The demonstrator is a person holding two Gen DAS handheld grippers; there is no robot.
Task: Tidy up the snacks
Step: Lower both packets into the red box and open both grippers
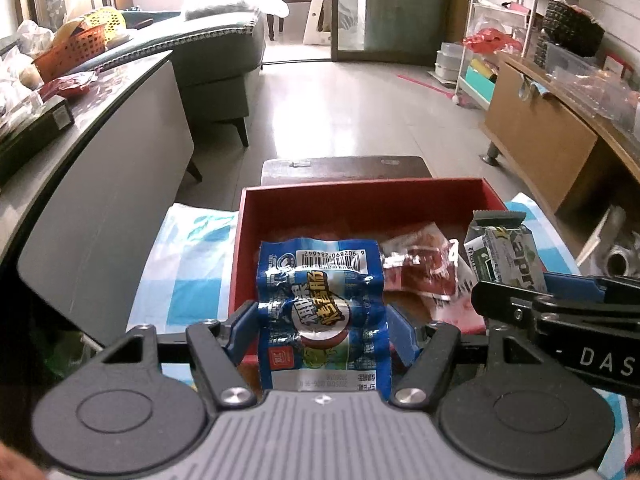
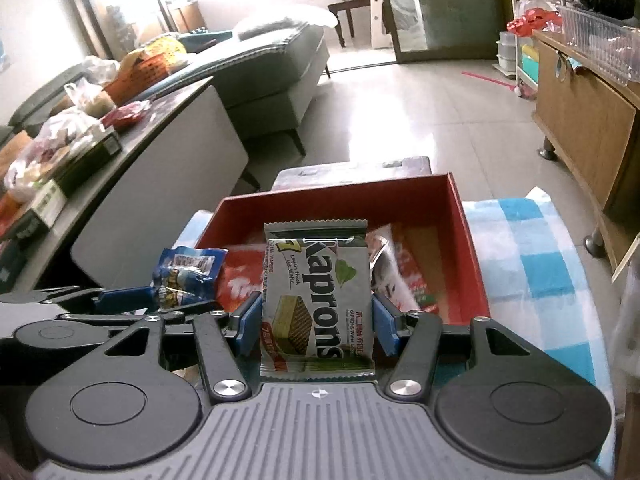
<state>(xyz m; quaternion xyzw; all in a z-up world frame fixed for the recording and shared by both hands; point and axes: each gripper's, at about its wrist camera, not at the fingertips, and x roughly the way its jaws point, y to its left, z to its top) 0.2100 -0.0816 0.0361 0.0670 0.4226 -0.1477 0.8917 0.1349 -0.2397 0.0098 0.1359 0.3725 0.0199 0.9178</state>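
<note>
My left gripper [image 1: 322, 320] is shut on a blue sausage snack pack [image 1: 320, 304] and holds it over the near edge of a red box [image 1: 360, 196]. My right gripper [image 2: 318, 312] is shut on a grey-green Kaprons wafer pack [image 2: 316, 292], also over the red box [image 2: 340, 196]. The wafer pack shows at the right of the left wrist view [image 1: 504, 252], and the blue pack at the left of the right wrist view [image 2: 188, 272]. Red snack packets [image 1: 424, 268] lie inside the box.
The box sits on a blue-and-white checked cloth [image 2: 532, 248]. A grey table [image 1: 100, 152] with boxes, bags and an orange basket [image 1: 72, 54] stands to the left. A wooden cabinet [image 1: 552, 136] is on the right, a sofa [image 1: 216, 60] beyond.
</note>
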